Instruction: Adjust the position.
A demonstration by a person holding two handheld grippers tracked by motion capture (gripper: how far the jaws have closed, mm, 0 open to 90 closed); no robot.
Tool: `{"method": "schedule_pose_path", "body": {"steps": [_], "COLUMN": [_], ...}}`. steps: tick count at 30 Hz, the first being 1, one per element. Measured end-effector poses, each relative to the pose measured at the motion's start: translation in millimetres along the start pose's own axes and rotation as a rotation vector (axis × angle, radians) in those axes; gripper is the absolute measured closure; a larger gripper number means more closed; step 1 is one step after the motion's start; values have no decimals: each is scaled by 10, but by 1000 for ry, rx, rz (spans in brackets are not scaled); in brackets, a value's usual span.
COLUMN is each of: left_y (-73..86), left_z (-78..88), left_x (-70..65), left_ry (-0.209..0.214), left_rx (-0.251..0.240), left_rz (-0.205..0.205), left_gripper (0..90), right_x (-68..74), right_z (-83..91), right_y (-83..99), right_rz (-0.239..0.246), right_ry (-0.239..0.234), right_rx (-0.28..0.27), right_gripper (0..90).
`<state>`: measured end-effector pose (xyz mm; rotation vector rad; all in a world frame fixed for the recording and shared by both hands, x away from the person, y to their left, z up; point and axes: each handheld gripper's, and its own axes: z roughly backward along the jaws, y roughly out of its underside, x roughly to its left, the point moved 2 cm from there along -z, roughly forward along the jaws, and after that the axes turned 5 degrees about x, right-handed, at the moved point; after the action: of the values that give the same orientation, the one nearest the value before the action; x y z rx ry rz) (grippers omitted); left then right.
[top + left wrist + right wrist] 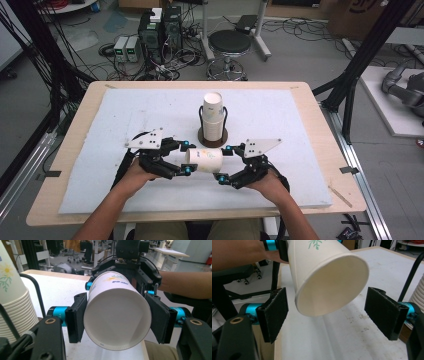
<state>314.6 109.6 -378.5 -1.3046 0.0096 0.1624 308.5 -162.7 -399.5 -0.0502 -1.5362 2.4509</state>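
Observation:
A white paper cup (204, 160) with a green leaf print lies on its side in the air above the white mat. My left gripper (188, 157) is shut on its closed base end. In the left gripper view both pads (77, 315) press on the sides of the cup (117, 317). My right gripper (225, 163) faces it from the right and is open. In the right gripper view its pads (274, 312) stand wide on either side of the open mouth of the cup (329, 272) without touching it.
Just behind the held cup, a stack of paper cups (213, 117) stands upright in a black wire holder on a round base. The white mat (125, 115) covers most of the wooden table. A stool and computer boxes stand on the floor beyond.

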Motion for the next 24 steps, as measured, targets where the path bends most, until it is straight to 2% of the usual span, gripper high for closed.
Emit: {"method": "schedule_pose_path", "body": {"steps": [5, 8, 11, 15, 24], "left_y": [-14, -20, -16, -16, 28], "left_z": [-10, -22, -27, -25, -49], "left_x": [-23, -33, -25, -15, -19], "left_ry": [18, 25, 32, 38, 39], "left_rx": [-13, -19, -26, -41, -32], "left_rz": [-10, -16, -6, 4, 24], "left_gripper": [374, 374, 373, 373, 368], "right_x": [-11, -13, -14, -28, -40], "right_z": [-8, -6, -4, 19, 80], "right_y": [-4, -5, -3, 7, 21], "right_rz": [-13, 17, 23, 33, 48], "right_ry": [-24, -45, -49, -57, -66], "right_rx": [-18, -43, -49, -82, -81], "right_gripper": [200, 239, 245, 299, 377]}}
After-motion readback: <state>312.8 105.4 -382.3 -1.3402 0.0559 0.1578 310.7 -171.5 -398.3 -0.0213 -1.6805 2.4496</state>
